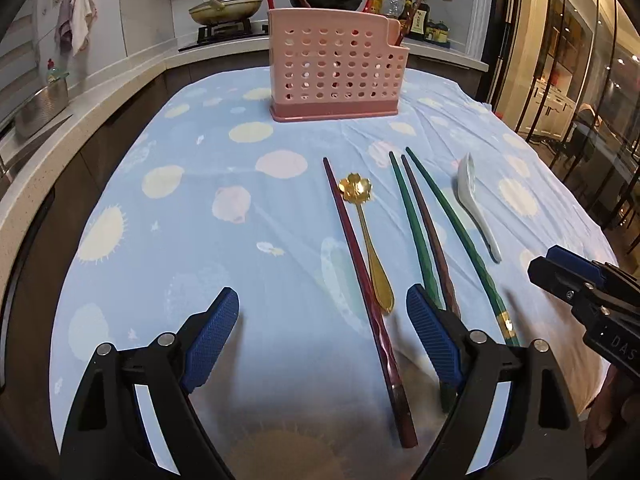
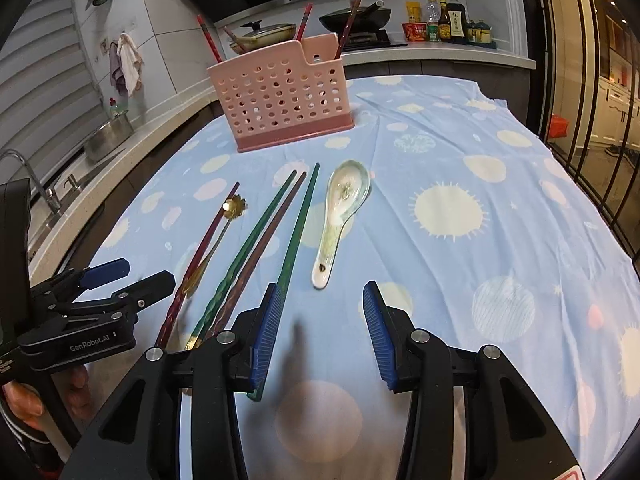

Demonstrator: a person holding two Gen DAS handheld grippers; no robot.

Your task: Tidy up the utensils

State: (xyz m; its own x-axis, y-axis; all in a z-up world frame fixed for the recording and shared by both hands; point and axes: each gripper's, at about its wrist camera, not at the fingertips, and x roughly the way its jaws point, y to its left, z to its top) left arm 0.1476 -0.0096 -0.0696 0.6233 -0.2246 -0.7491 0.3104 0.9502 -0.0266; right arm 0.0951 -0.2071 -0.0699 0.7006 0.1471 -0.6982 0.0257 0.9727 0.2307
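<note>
A pink perforated utensil holder (image 1: 336, 70) (image 2: 280, 98) stands at the far side of the table with several chopsticks in it. On the cloth lie a dark red chopstick (image 1: 360, 276) (image 2: 200, 256), a gold flower spoon (image 1: 366, 236) (image 2: 232, 208), two green chopsticks (image 1: 460, 236) (image 2: 298, 224), a brown chopstick (image 1: 430, 236) (image 2: 264, 244) and a white ceramic spoon (image 1: 476, 204) (image 2: 340, 212). My left gripper (image 1: 322, 320) is open and empty, low over the near ends of the red chopstick and gold spoon. My right gripper (image 2: 318, 320) is open and empty, just short of the white spoon's handle.
The table carries a blue cloth with pale circles (image 1: 200, 200) (image 2: 480, 208). A counter with a sink and metal pot (image 2: 108, 136) runs along the left. A stove with pans (image 1: 224, 8) and bottles (image 2: 444, 20) are behind. A glass partition stands at right.
</note>
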